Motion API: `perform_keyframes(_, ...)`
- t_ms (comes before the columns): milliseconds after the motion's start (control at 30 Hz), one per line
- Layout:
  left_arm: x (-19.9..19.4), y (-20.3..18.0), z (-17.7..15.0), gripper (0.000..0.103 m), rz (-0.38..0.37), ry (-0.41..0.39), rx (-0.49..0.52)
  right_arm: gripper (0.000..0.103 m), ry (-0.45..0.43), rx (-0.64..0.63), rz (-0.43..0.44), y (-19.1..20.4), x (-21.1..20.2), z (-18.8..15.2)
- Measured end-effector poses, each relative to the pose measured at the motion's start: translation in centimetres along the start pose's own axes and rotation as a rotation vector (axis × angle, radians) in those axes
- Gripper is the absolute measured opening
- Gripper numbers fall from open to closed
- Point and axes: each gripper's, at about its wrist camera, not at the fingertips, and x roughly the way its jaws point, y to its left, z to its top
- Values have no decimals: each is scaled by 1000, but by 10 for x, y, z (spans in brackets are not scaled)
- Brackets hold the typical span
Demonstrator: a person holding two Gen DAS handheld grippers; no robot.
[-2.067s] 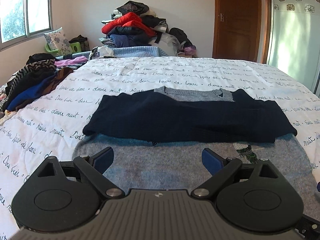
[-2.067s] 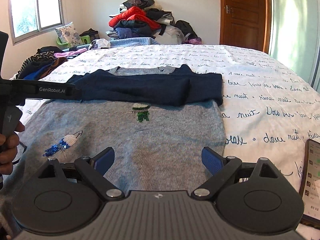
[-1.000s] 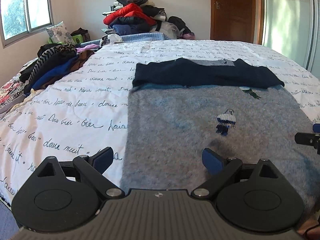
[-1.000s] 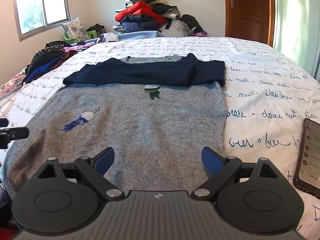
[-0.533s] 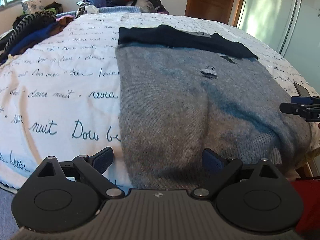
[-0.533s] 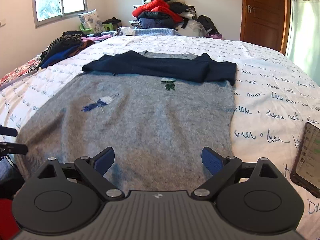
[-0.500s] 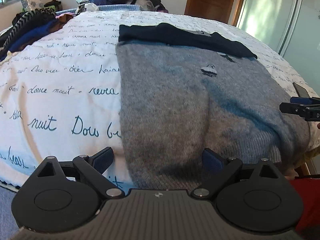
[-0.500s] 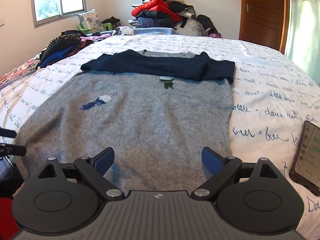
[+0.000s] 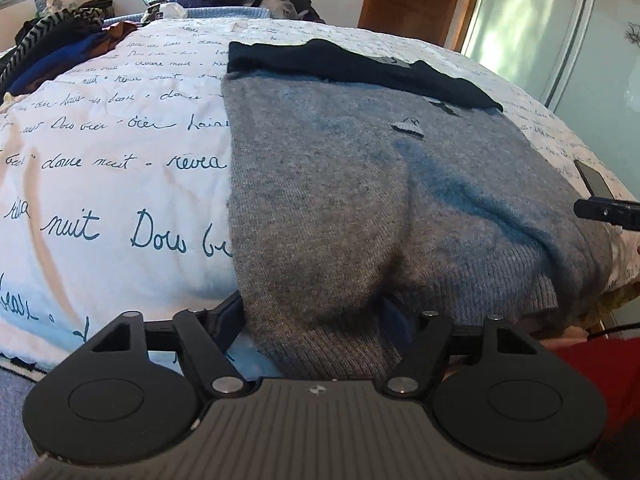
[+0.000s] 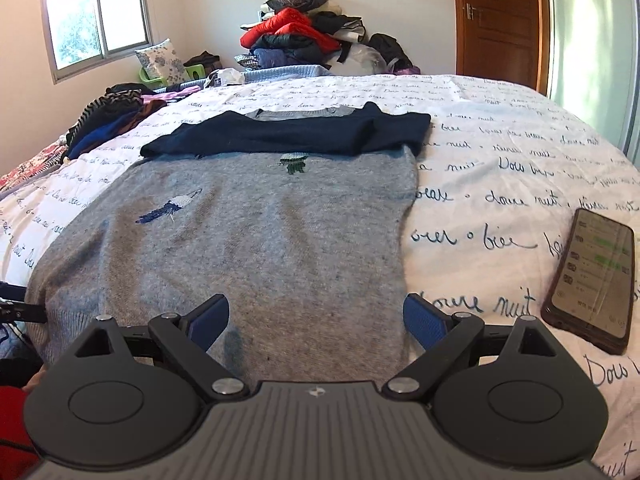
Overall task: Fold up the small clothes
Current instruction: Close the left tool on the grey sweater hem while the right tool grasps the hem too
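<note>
A grey knit sweater [image 10: 256, 232] with small embroidered figures lies flat on the bed, its navy sleeves [image 10: 288, 134] folded across the top. In the left wrist view the sweater [image 9: 360, 184] hangs over the bed's near edge, and my left gripper [image 9: 316, 316] has its fingers around the hem's left corner, the fabric bunched between them and covering the pads. My right gripper [image 10: 316, 316] is open, its blue pads over the hem near the right corner, holding nothing.
A black phone [image 10: 592, 276] lies on the white script-print bedspread [image 10: 520, 168] right of the sweater. A pile of clothes [image 10: 304, 40] sits at the far end and more clothes [image 10: 108, 120] along the left side. A door [image 10: 500, 20] is at the back right.
My left gripper has dropped to the hem's left corner and narrowed around the fabric. My right gripper has stayed open and come slightly lower over the right part of the hem.
</note>
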Motion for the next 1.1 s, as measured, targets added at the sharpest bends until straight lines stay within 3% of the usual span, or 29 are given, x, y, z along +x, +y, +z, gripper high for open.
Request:
perform_keyframes(300,6,10,-10,18,-88,53,-40,94,16,236,158,-65,-25,-16)
perform_keyframes(433,6,10,-9,12,-89,47,-41,94,43,285,249,-78,-32,-25)
perform_keyframes(633,7,8,-9,11,-93,46,-20,91,91,334,412,-81,-36,-49)
perform_keyframes(733,9,8,-9,11,-89,48,-28,75,81,393,477,-87,-32,-57)
perform_keyframes(800,9,6,-8,11,-80,46,-17,51,107,422,513,-88,-24,-60)
perform_keyframes(833,8,5,-8,10,-76,46,-10,47,122,426,514,-87,-20,-61)
perform_keyframes(900,5,3,-7,9,-67,40,0,31,142,420,520,-84,-16,-63)
perform_keyframes(967,-1,3,-5,8,-69,22,-5,22,171,398,520,-78,-14,-64)
perform_keyframes(1000,-5,4,-3,8,-67,10,-11,13,184,376,506,-75,-14,-65)
perform_keyframes(1100,-18,6,5,8,-50,-41,-33,7,194,347,472,-71,-16,-64)
